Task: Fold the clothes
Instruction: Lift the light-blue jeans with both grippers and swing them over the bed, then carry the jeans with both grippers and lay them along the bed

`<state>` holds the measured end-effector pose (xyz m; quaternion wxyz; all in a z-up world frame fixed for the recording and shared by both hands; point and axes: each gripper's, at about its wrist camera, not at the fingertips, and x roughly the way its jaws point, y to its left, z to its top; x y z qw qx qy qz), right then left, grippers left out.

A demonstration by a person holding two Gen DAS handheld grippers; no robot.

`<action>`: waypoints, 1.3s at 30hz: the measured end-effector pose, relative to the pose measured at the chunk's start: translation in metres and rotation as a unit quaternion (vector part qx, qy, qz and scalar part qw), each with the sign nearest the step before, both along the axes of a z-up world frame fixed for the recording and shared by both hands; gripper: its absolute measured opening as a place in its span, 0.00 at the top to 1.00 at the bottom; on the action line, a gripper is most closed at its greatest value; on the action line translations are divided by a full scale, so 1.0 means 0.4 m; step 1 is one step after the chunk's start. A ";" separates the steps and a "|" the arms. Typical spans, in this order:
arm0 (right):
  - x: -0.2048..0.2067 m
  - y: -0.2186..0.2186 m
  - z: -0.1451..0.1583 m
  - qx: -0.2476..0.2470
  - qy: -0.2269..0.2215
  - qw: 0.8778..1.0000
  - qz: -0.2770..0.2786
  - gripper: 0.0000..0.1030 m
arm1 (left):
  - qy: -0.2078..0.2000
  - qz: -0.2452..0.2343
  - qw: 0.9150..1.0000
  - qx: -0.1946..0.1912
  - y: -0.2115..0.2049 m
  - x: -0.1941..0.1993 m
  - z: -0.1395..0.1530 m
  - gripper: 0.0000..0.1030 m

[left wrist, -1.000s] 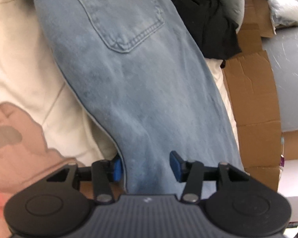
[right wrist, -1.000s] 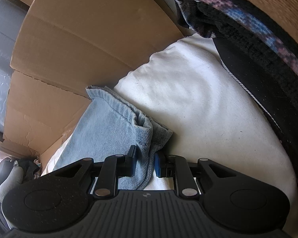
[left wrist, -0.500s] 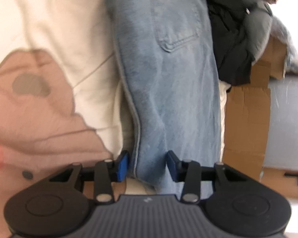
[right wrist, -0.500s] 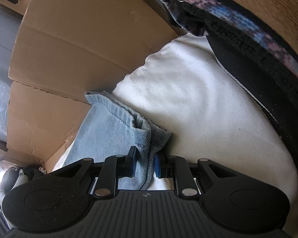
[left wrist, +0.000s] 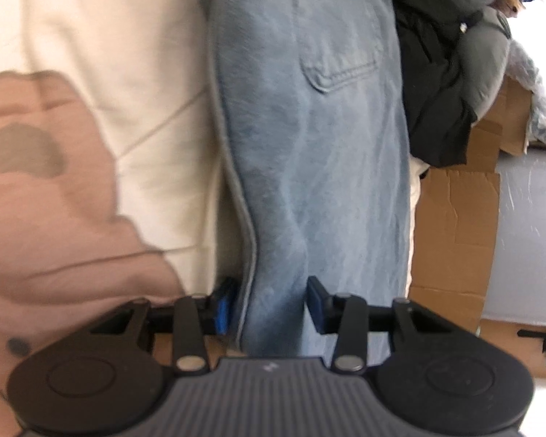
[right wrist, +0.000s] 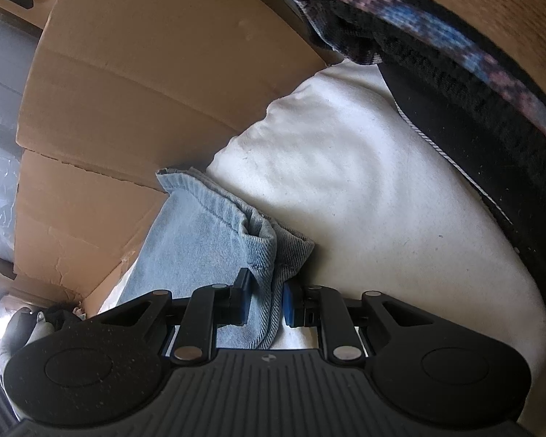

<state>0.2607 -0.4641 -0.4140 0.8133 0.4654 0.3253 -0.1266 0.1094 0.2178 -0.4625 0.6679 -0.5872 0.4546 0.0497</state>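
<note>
I have the light blue denim jeans (left wrist: 309, 167) stretched along the cream quilted bed cover (left wrist: 134, 73), back pocket facing up, one outer edge running beside a cardboard box (left wrist: 451, 240). My left gripper (left wrist: 269, 302) has its blue pads partly closed around a thick bunch of the leg fabric; whether they truly bite I cannot tell, since a gap shows on the right pad. My right gripper (right wrist: 265, 302) is nearly closed on the bunched hem end of the jeans (right wrist: 214, 240), pinching several layers. My worry is uneven grip: if the left side slips, the leg will sag and the fold will skew. The hem could also catch on the box flap (right wrist: 134, 116), and a pink garment (left wrist: 54, 218) lying near could get dragged along.
</note>
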 end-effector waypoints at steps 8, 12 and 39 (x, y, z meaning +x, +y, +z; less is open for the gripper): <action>-0.013 -0.011 0.010 0.024 -0.028 0.999 -0.016 0.81 | -0.038 -0.006 0.999 -0.031 -0.007 -0.007 0.031 0.54; -0.028 -0.030 0.010 0.057 -0.043 0.997 -0.036 0.87 | -0.051 0.000 0.998 -0.041 0.002 -0.018 0.048 0.55; -0.064 -0.012 0.083 0.055 -0.065 0.995 -0.055 0.95 | 0.047 -0.130 0.977 0.159 -0.030 0.029 0.213 0.82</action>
